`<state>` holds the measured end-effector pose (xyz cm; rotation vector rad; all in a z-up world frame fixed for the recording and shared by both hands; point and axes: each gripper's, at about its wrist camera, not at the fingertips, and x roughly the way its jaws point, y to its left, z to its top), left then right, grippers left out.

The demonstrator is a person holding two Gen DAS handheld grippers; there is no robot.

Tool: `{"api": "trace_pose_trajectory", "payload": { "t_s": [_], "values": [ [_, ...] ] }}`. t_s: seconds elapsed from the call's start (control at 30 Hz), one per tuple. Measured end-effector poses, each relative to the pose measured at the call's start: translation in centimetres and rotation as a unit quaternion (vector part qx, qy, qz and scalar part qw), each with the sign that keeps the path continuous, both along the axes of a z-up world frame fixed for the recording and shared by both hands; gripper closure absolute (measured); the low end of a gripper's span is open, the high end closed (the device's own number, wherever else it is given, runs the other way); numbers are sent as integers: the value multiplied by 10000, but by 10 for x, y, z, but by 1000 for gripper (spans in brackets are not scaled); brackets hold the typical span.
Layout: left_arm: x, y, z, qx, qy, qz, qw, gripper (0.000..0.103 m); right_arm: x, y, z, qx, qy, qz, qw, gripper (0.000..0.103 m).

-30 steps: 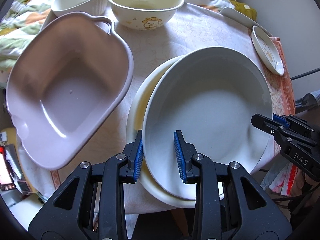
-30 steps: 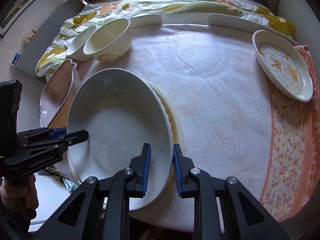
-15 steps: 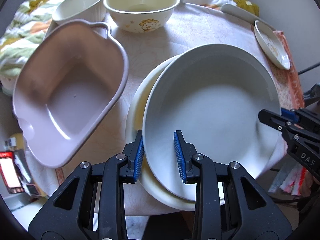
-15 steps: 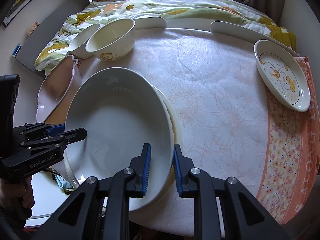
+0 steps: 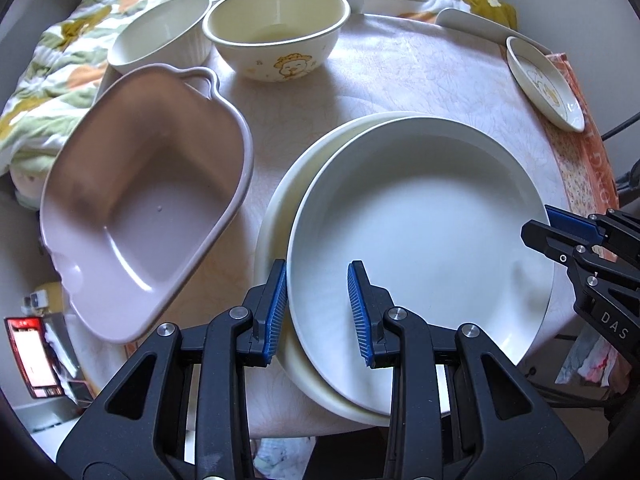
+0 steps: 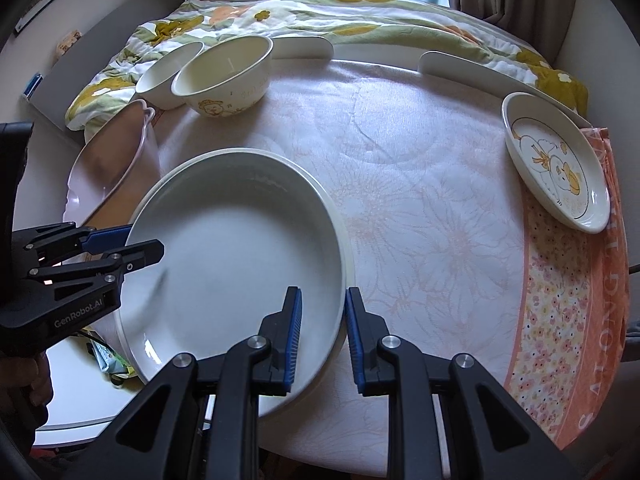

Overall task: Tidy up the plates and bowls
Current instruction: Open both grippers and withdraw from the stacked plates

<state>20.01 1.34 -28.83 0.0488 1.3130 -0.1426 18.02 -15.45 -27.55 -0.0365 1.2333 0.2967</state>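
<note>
We pinch the white plate [image 5: 420, 240] at its near rim with the left claw [image 5: 318, 308] and right claw [image 6: 322, 332], over a cream plate [image 5: 280, 208]. It looks rigid, glossy, breakable. Bowls [image 5: 276, 36] wait at twelve o'clock on the desk [image 6: 420, 200].

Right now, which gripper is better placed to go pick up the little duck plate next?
Right, probably. The duck plate lies on the right gripper's side with open tablecloth between. The left gripper is at the big white plate's far rim. Both are shut on that plate and must let go first.
</note>
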Motion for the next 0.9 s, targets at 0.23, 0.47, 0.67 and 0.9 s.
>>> {"api": "trace_pose_trajectory", "payload": {
  "t_s": [0.23, 0.47, 0.67, 0.9],
  "values": [
    [-4, -1, 1, 114, -76, -80, 9999, 77, -4, 6, 0, -179, -168, 93, 9997, 83],
    [-8, -5, 2, 340, -226, -235, 9989, 77, -7, 15, -2, -538, -350, 196, 9977, 83],
    [-14, -13, 2, 665, -405, -431, 9960, 77, -9, 21, -4, -805, -446, 241, 9955, 83],
    [-19, -16, 4, 869, -565, -542, 9931, 77, -9, 23, -5, -867, -488, 191, 9949, 83]
  ]
}}
